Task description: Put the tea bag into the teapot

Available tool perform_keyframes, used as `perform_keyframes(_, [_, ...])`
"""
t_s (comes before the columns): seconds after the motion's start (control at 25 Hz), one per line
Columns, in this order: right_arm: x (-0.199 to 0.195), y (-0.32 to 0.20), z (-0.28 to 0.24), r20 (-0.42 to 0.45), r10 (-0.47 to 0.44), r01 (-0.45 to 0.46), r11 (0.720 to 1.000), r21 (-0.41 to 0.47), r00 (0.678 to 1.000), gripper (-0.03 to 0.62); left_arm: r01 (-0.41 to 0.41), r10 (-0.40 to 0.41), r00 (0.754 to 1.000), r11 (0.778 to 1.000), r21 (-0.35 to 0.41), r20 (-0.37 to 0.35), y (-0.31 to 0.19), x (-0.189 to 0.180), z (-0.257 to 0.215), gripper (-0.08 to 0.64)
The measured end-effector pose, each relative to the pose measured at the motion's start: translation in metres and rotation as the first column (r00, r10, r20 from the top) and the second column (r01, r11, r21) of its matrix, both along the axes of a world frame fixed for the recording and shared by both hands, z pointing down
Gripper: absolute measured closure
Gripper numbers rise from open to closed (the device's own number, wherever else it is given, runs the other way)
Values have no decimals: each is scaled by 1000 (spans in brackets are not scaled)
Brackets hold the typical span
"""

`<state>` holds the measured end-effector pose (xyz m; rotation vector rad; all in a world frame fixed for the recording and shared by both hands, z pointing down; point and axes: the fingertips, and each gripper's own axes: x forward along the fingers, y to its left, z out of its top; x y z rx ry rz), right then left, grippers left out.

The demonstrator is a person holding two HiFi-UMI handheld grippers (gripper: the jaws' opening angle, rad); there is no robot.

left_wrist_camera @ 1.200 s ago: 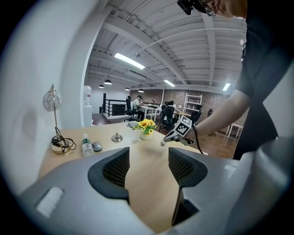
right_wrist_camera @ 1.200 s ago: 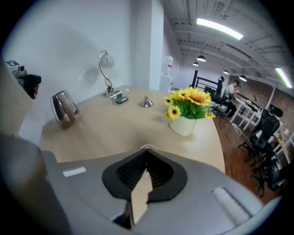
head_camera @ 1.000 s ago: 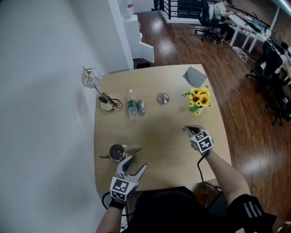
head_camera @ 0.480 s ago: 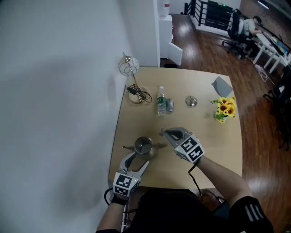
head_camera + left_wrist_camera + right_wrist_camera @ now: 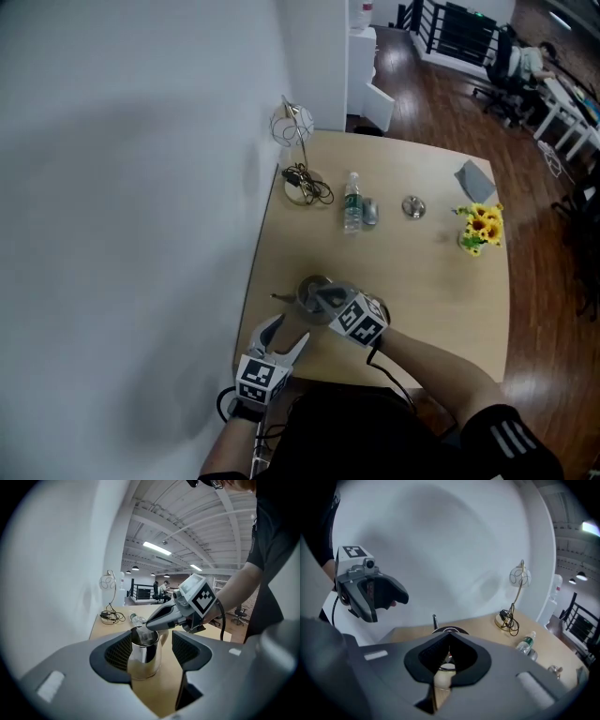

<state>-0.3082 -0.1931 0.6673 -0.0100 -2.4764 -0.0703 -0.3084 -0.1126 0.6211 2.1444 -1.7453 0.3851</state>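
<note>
Crowding the far half: wire lamp [image 5: 296, 125] with tangled cord at the wall-side corner; plastic bottle [image 5: 352, 202], small metal lid [image 5: 413, 206], sunflowers [image 5: 480, 225] and grey cloth [image 5: 473, 176] toward the opposite edge.
Teapot [image 5: 143, 658]: shiny steel, rounded, open-topped, near the desk's [image 5: 431, 291] front wall-side corner.
Tea bag [image 5: 142, 634]: pale, at the teapot's mouth.
Right gripper [image 5: 316, 293]: over the teapot, jaws pinched together on the tea bag.
Left gripper [image 5: 289, 330]: jaws apart, just short of the teapot.
</note>
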Motion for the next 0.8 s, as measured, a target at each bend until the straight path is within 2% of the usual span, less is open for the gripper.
perform_keyframes(0.12, [-3, 4, 15, -47, -10, 12, 999, 37, 999, 562, -4, 4, 1000, 1000, -3, -3, 2, -1, 2, 296])
perform_keyframes(0.2, [-2, 5, 21, -62, -16, 19, 999, 50, 998, 513, -10, 10, 1000, 1000, -5, -3, 2, -1, 2, 297])
perform_keyframes(0.4, [4, 3, 20, -52, 10, -8, 999, 36, 999, 502, -17, 17, 1000, 1000, 1, -6, 4, 2, 2, 297])
perform_keyframes(0.56, [10, 1, 2, 7, 43, -43, 999, 1, 999, 502, -19, 19, 1000, 1000, 9, -10, 3, 4, -2, 296])
perform_keyframes(0.8, [40, 0, -60, 183, 146, -132, 988, -84, 972, 502, -64, 64, 998, 997, 53, 2, -4, 14, -22, 298])
